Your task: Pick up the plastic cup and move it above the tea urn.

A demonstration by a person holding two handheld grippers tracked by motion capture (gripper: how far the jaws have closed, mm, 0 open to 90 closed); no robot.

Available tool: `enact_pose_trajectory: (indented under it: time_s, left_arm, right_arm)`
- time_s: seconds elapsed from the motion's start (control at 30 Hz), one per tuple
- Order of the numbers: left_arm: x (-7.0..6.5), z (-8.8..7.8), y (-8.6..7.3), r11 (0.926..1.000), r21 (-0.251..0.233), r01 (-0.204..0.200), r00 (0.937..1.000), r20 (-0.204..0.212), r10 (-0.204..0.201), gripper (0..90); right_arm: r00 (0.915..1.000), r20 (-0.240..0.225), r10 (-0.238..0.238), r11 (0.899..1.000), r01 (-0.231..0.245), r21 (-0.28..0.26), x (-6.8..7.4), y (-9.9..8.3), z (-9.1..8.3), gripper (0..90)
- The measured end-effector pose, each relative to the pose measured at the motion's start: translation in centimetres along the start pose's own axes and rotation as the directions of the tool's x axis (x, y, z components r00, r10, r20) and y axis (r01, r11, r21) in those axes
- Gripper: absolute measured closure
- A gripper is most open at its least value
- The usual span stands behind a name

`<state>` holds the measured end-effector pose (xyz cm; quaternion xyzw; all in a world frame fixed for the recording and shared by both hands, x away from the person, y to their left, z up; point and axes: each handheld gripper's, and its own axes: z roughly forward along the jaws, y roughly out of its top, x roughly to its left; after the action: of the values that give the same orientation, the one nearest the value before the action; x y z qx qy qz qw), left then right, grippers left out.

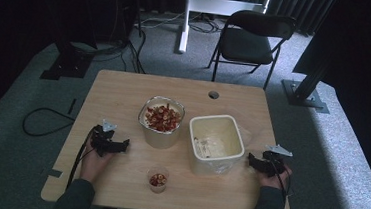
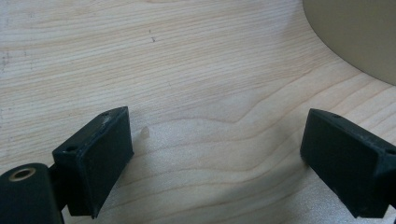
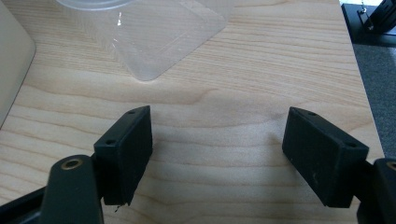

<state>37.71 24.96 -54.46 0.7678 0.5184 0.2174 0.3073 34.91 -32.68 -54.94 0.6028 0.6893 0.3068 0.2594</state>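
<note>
Two forearms in dark sleeves reach up from the near edge of a wooden table [image 1: 124, 92], each hand resting on the tabletop with a black two-jaw gripper. At far left, the left gripper [image 1: 118, 145] lies with its jaws spread wide and nothing between them; its own view shows bare wood grain between the pads, a tiny pale crumb [image 2: 145, 132] just beside the left pad, and the curved wall of the round tub [image 2: 364, 37] ahead and to the right. That round tub [image 1: 161, 121], heaped with red and tan pieces, stands just beyond and to the right of the left gripper's jaws, apart from them. Nearer the person and between the two grippers sits a small clear cup [image 1: 157, 179] with a few of the same red pieces in the bottom. Just to the left of the right gripper stands a square cream container [image 1: 216, 143], close to the jaws but not touching. At far right, the right gripper [image 1: 253, 162] likewise rests released, jaws wide apart over bare wood, with a clear plastic lid [image 3: 154, 32] lying ahead of it.
</note>
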Motion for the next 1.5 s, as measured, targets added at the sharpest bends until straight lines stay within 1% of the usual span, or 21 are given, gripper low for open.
enact_pose_trajectory:
  time_s: [0.1,0.27,0.3,0.4,0.43,0.47,0.57,0.77,0.83,0.93,0.97,1.07,1.17,1.3,1.4,1.5]
  left_arm:
    - [0.0,0.0,0.0,1.0,0.0,0.0,1.0,0.0,0.0,9.7]
    - [0.0,0.0,0.0,1.0,0.0,0.0,1.0,0.0,0.0,9.7]
    - [0.0,0.0,0.0,1.0,0.0,0.0,1.0,0.0,0.0,9.7]
    - [0.0,0.0,0.0,1.0,0.0,0.001,1.0,0.0,-0.001,9.7]
    - [0.0,0.0,0.0,1.0,0.0,0.001,1.0,0.0,-0.001,9.7]
    - [0.0,0.0,0.0,1.0,-0.001,0.001,1.0,0.0,-0.001,9.7]
    - [0.0,0.0,0.0,1.0,-0.001,0.001,1.0,0.0,-0.001,9.7]
    - [0.0,0.0,0.0,1.0,0.0,0.001,1.0,0.0,-0.001,9.7]
    - [0.0,0.0,0.0,1.0,0.0,0.0,1.0,0.0,0.0,9.7]
    - [0.0,0.0,0.0,1.0,-0.001,-0.001,1.0,0.0,0.001,9.7]
    - [-0.1,0.0,0.0,1.0,-0.001,-0.001,1.0,0.001,0.001,9.7]
    - [-0.1,0.0,0.0,1.0,-0.001,-0.001,1.0,0.001,0.001,9.7]
    - [-0.1,0.0,-0.1,1.0,-0.001,-0.001,1.0,0.001,0.001,9.7]
    - [-0.1,-0.1,-0.1,1.0,0.0,-0.002,1.0,0.001,0.002,9.7]
    - [-0.1,-0.1,-0.1,1.0,0.0,-0.002,1.0,0.001,0.002,9.7]
    - [-0.1,-0.1,-0.1,1.0,0.0,-0.002,1.0,0.001,0.002,9.7]
  right_arm:
    - [0.9999,-0.007,-0.008,1.0,0.008,0.003,0.0,0.0,0.0,21.2]
    - [0.9999,-0.01,-0.012,1.0,0.012,0.008,0.1,0.0,0.0,20.1]
    - [0.9999,-0.01,-0.01,1.0,0.01,0.011,0.2,0.0,0.0,20.5]
    - [0.9998,0.003,-0.017,1.0,0.017,0.022,0.4,0.2,-0.3,26.8]
    - [0.9998,0.004,-0.017,1.0,0.017,0.016,0.5,0.4,-0.4,28.5]
    - [0.9999,0.0,-0.011,1.0,0.011,0.001,0.6,0.5,-0.7,28.7]
    - [1.0,0.008,-0.003,1.0,0.003,-0.02,0.7,0.9,-1.3,29.7]
    - [0.9987,0.051,0.009,0.997,-0.005,-0.071,0.7,1.6,-2.4,30.8]
    - [0.9985,0.051,0.02,0.996,-0.015,-0.086,0.6,2.0,-2.7,32.1]
    - [0.998,0.062,0.015,0.995,-0.008,-0.098,0.7,2.5,-3.0,33.7]
    - [0.9981,0.059,0.016,0.995,-0.01,-0.104,0.7,2.7,-3.0,34.6]
    - [0.9971,0.071,0.026,0.992,-0.017,-0.123,0.8,3.2,-3.2,34.6]
    - [0.9958,0.09,0.021,0.991,-0.008,-0.134,1.1,3.8,-3.4,35.4]
    - [0.9953,0.093,0.027,0.987,-0.011,-0.163,1.2,4.8,-3.7,36.5]
    - [0.9958,0.087,0.03,0.986,-0.015,-0.169,1.3,5.6,-3.6,37.6]
    - [0.9962,0.081,0.03,0.987,-0.017,-0.162,1.5,6.3,-2.9,37.7]
